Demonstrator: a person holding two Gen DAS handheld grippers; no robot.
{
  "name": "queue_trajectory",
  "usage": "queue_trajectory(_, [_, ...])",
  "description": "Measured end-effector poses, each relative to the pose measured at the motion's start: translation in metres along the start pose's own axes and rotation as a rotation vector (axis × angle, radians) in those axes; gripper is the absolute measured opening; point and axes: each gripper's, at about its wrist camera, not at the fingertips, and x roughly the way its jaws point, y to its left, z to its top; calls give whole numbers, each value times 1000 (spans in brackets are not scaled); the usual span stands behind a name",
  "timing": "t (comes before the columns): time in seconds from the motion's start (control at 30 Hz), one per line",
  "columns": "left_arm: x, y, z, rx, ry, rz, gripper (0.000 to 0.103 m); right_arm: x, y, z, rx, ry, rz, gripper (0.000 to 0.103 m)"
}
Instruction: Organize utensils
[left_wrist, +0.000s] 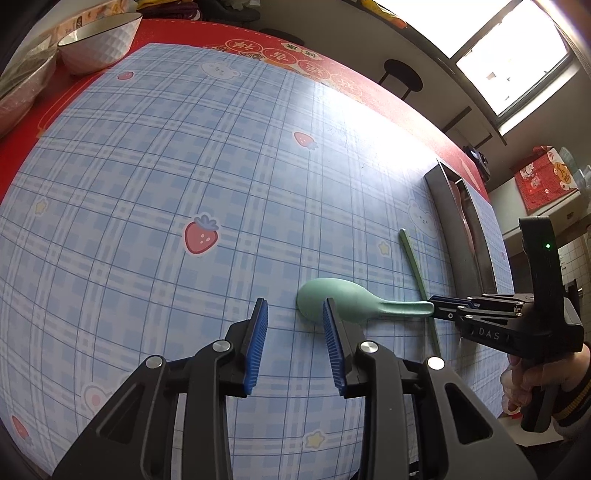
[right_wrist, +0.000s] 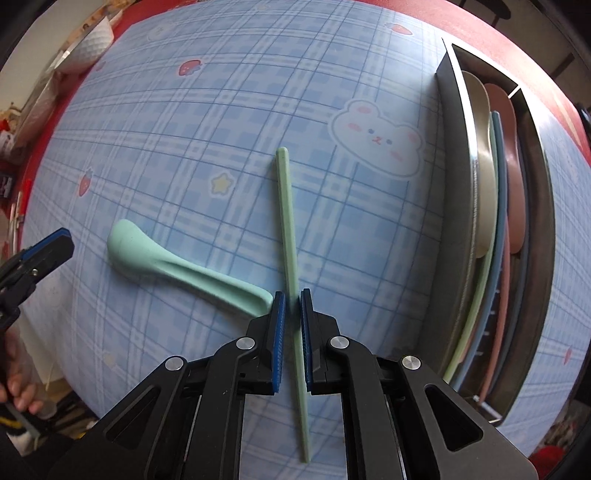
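While pointing straight down, the right gripper (right_wrist: 292, 299) pinches the green chopstick (right_wrist: 288, 221).

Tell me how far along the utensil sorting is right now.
Done: several utensils already lie in the dark organizer tray at the mat's edge. In hand: the right claw is shut on the green chopstick, which looks flat on the mat, not lifted. Left: the green spoon lies loose on the mat beside it; the left claw hovers open near its bowl. So roughly two pieces remain.
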Motion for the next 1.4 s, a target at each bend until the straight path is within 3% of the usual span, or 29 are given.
queue_trajectory(0.37, [3,-12,-10,-41,64,-107,30,1,-2,-32,45,-27,58,9])
queue_trajectory(0.47, [13,-18,-8,-68,110,-162,30,4,2,-38,37,-34,66,9])
queue_trajectory(0.6, [27,-27,-5,-97,141,-175,30,3,1,-53,-2,-54,62,8])
queue_trajectory(1.03, [56,-21,15,-271,159,-114,29,-12,-23,-75,32,-103,74,6])
queue_trajectory(1.23, [62,-29,37,-245,134,-56,29,-16,-27,-75,43,-107,87,6])
queue_trajectory(1.4, [72,-52,49,-143,129,-18,29,-17,-27,-75,42,-112,85,6])
